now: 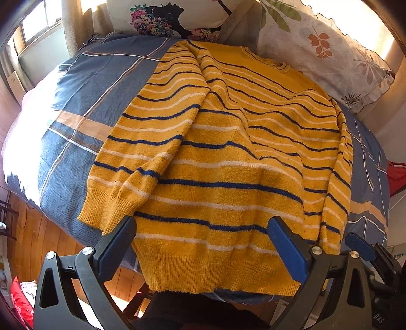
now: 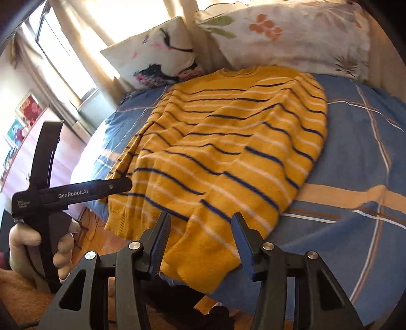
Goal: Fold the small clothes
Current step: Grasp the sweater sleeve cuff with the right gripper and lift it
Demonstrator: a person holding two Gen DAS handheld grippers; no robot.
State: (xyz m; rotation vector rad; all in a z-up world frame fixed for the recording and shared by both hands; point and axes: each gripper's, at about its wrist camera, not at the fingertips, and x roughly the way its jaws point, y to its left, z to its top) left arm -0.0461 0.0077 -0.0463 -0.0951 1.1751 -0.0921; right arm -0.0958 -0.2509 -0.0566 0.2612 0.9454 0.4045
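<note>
Blue plaid bedspread (image 1: 76, 106) with white and tan lines covers the bed. 2 pillows at the head: a white one with a black-and-floral print (image 1: 162, 17) on the left, and a leaf-print one with a frilly edge (image 1: 327, 50) beside it. Sunny window (image 2: 63, 58), wood floor (image 1: 38, 236), posters on the wall (image 2: 22, 119).

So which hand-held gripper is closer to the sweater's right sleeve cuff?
Right. The right hand-held gripper is open directly over that cuff at the bed edge; the left hand-held gripper straddles the sweater's bottom hem instead.
</note>
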